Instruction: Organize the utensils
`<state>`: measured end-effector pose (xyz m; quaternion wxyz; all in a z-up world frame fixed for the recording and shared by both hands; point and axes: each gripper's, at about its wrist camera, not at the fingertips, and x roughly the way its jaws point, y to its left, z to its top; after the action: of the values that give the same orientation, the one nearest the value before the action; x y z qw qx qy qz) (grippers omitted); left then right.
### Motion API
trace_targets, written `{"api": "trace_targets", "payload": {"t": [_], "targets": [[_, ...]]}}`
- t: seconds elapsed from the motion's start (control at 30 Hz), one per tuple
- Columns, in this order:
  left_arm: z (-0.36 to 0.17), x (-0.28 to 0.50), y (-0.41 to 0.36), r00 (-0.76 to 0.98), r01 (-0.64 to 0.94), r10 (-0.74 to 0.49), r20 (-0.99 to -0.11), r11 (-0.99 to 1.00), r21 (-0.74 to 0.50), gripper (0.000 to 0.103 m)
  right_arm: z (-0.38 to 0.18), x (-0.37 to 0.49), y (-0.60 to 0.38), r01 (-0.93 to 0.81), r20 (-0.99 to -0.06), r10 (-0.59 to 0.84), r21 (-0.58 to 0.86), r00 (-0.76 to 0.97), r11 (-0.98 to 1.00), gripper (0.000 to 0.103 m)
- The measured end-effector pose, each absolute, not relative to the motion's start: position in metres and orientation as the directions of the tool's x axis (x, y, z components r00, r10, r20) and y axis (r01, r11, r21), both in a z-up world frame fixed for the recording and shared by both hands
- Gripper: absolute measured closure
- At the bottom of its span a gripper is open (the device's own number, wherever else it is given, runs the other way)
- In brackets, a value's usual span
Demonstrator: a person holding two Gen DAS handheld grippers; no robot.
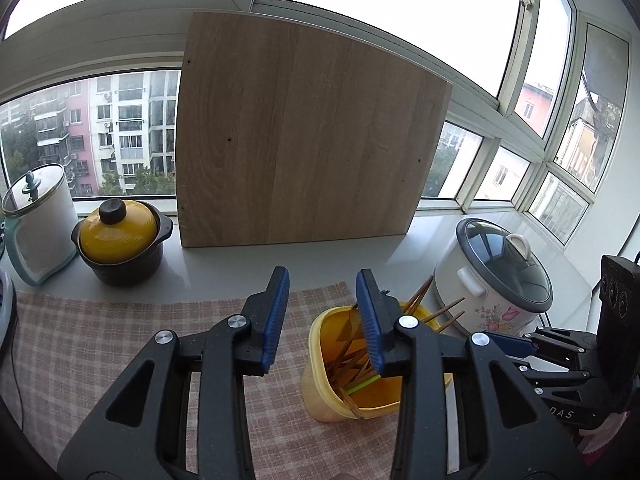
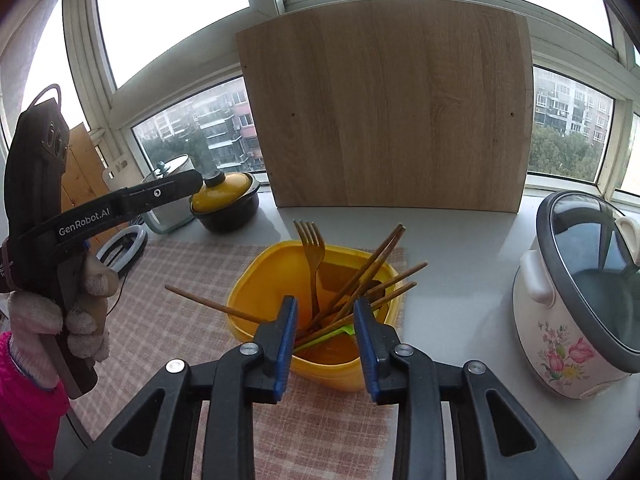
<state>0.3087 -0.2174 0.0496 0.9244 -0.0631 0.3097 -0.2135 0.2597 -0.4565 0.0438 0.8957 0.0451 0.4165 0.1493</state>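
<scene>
A yellow plastic container (image 2: 336,368) stands on a pink checked cloth (image 2: 192,272). It holds several brown chopsticks (image 2: 376,264), a brown fork (image 2: 312,256) and a green utensil (image 2: 324,334). One chopstick (image 2: 208,303) leans out over its left rim. My right gripper (image 2: 325,308) is open and empty just above the container's near rim. In the left wrist view my left gripper (image 1: 322,284) is open and empty above the cloth, left of the container (image 1: 320,384), whose chopsticks (image 1: 444,312) stick out to the right.
A large wooden board (image 2: 392,112) leans on the window behind. A floral rice cooker (image 2: 576,304) stands right. A yellow-lidded black pot (image 1: 120,240) and a white lidded canister (image 1: 40,216) stand left. The other gripper (image 1: 560,356) shows at right in the left wrist view.
</scene>
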Motion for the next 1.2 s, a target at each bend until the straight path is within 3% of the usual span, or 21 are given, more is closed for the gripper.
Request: {"api": "trace_targets", "payload": {"t": [0.13,0.2,0.27,0.37,0.63,0.77,0.9,1.03,1.2], "targets": [[0.050,0.299,-0.209,0.728,0.341,-0.422,-0.540,0.906,-0.249,0.053,0.040,0.252,-0.454,-0.228,-0.739,0.287,0.184,0.609,0.956,0.063],[0.050,0.292,-0.204,0.735,0.335,-0.417,-0.534,0.909,-0.249,0.049,0.041,0.248,-0.451,-0.226,-0.739,0.273,0.167,0.616,0.960,0.055],[0.050,0.285,-0.199,0.742,0.325,-0.408,-0.532,0.913,-0.247,0.045,0.043,0.243,-0.450,-0.225,-0.730,0.268,0.159,0.628,0.961,0.041],[0.051,0.274,-0.191,0.751,0.304,-0.392,-0.532,0.920,-0.248,0.037,0.047,0.235,-0.447,-0.221,-0.721,0.258,0.148,0.643,0.964,0.037],[0.058,0.230,-0.186,0.777,0.291,-0.363,-0.514,0.931,-0.218,0.025,0.058,0.217,-0.441,-0.215,-0.694,0.215,0.088,0.687,0.973,0.016],[0.063,0.206,-0.188,0.793,0.289,-0.355,-0.495,0.934,-0.209,0.018,0.066,0.208,-0.441,-0.198,-0.671,0.199,0.079,0.714,0.977,0.010],[0.066,0.186,-0.190,0.802,0.286,-0.340,-0.491,0.940,-0.183,0.017,0.072,0.199,-0.441,-0.184,-0.649,0.190,0.077,0.737,0.980,0.004],[0.067,0.169,-0.189,0.811,0.276,-0.337,-0.478,0.941,-0.195,0.002,0.078,0.189,-0.440,-0.170,-0.629,0.170,0.061,0.759,0.984,0.003],[0.070,0.155,-0.189,0.821,0.257,-0.311,-0.478,0.950,-0.176,0.001,0.082,0.180,-0.442,-0.150,-0.610,0.163,0.074,0.775,0.986,0.000]]}}
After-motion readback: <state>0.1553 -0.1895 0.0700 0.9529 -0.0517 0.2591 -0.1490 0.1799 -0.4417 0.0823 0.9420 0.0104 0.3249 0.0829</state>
